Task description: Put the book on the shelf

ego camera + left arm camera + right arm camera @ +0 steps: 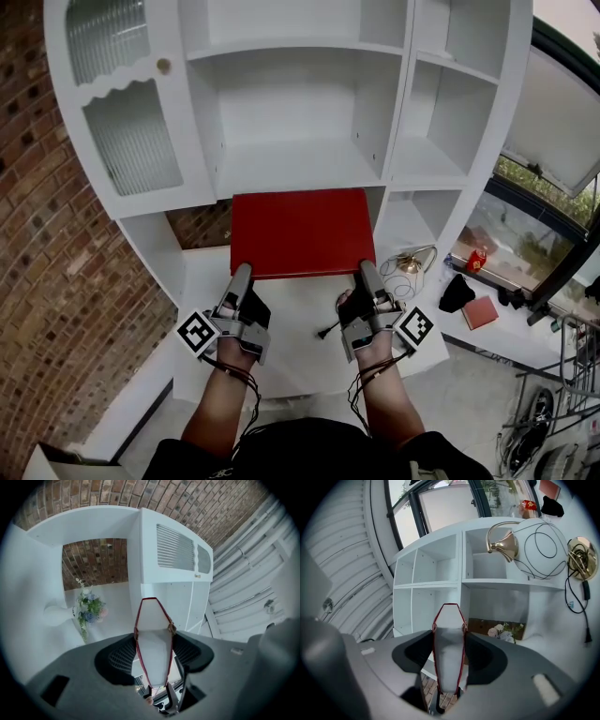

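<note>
A red hardcover book (302, 232) is held flat and level in front of the white shelf unit (300, 159), just below its wide middle compartment. My left gripper (242, 274) is shut on the book's near left edge, and my right gripper (368, 272) is shut on its near right edge. In the left gripper view the book (153, 620) shows edge-on, white pages between red covers, clamped between the jaws. The right gripper view shows the same book (449, 625) pinched the same way.
A brass lamp (412, 261) with a black cable lies on the counter to the right. A vase of flowers (86, 609) stands in the lower niche. A ribbed-glass cabinet door (131, 141) is at left beside a brick wall (37, 234). Windows and a cluttered sill lie to the right.
</note>
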